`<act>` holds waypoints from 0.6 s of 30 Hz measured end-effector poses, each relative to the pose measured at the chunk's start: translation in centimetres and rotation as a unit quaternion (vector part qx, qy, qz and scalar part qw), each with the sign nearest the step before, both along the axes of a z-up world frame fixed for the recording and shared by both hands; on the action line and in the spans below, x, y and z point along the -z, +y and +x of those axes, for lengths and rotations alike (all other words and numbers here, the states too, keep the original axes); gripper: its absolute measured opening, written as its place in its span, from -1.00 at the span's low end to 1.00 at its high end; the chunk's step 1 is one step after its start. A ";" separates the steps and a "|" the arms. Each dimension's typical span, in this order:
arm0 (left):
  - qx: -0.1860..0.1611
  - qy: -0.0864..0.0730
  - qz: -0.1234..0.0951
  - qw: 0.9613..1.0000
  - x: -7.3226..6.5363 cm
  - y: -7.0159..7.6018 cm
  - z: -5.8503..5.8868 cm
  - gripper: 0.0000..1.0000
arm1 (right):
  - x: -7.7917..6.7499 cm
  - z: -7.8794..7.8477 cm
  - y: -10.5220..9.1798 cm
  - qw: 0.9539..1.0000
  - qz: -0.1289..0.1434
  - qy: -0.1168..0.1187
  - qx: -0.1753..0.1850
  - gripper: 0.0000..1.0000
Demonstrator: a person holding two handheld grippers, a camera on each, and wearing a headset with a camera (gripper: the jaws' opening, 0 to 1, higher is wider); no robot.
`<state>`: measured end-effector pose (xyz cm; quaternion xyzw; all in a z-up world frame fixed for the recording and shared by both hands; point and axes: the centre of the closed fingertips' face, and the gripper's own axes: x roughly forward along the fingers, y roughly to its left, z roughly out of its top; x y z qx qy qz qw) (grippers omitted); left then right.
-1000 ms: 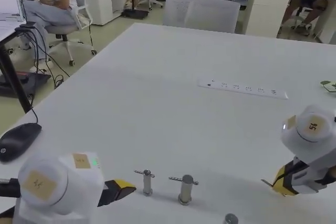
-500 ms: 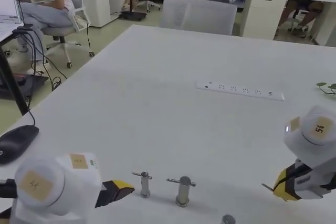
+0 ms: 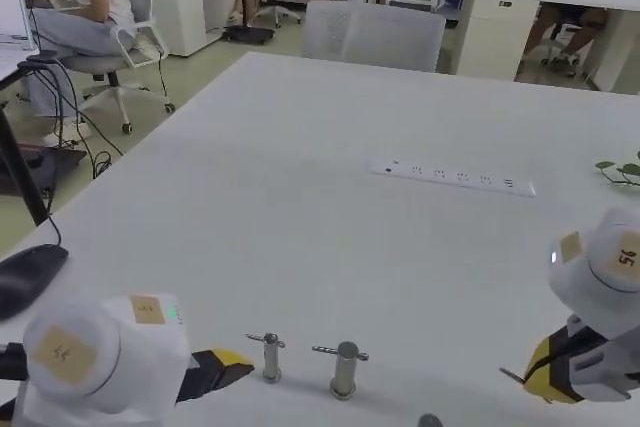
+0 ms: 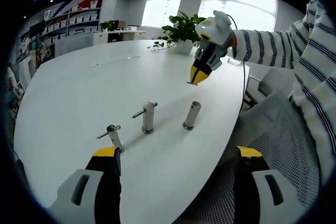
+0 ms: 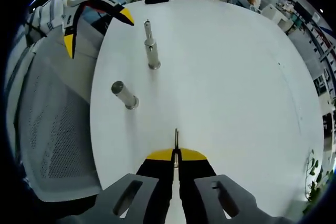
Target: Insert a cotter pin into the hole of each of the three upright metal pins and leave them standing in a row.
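Right gripper (image 5: 176, 155): jaws pressed together on a loose cotter pin (image 5: 176, 139), which sticks straight out past the yellow tips. It is held above the white table (image 5: 236, 77).

Left gripper (image 4: 177, 153): jaws spread wide with nothing between them, at the table's near edge.

Three metal pins stand upright in a row. The first pin (image 4: 114, 136) is just ahead of the left gripper's left jaw tip, close but apart. The second pin (image 4: 148, 117) is farther ahead. The third pin (image 4: 191, 115) is beside the second, ahead between the jaws.

The first and second pins carry fitted cotter pins (image 4: 138, 113) crosswise near their tops. The third pin's top is plain.

In the left gripper view the right gripper hangs beyond the third pin, tips angled down, well apart from it. In the right gripper view the third pin sits ahead and left of the tips, and the other two line up farther ahead.

In the head view a power strip (image 3: 455, 178) lies well ahead of both grippers.
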<state>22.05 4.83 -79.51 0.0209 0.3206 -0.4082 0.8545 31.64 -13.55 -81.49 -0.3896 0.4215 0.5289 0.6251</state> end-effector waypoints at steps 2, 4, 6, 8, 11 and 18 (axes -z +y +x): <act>0.002 -0.001 0.001 1.000 -0.1 -0.1 0.0 0.77 | -0.3 -0.4 0.1 1.000 0.000 0.000 -0.003 -0.95; 0.003 0.001 0.003 1.000 0.0 0.0 0.0 0.76 | -0.5 -0.7 0.3 1.000 0.002 -0.001 -0.008 -0.95; 0.004 0.002 0.004 1.000 0.0 -0.1 0.0 0.75 | -0.8 -1.0 0.5 1.000 0.005 -0.002 -0.012 -0.95; 0.005 0.002 0.003 1.000 0.0 -0.2 0.0 0.75 | -1.1 -1.4 0.7 1.000 0.007 -0.004 -0.016 -0.95; 0.008 0.003 0.000 1.000 -0.1 -0.5 -0.1 0.74 | -1.6 -2.1 1.1 1.000 0.013 0.000 -0.022 -0.95; 0.012 0.007 0.001 1.000 0.0 -0.7 -0.2 0.72 | -1.9 -3.4 1.7 0.999 0.021 0.009 -0.031 -0.95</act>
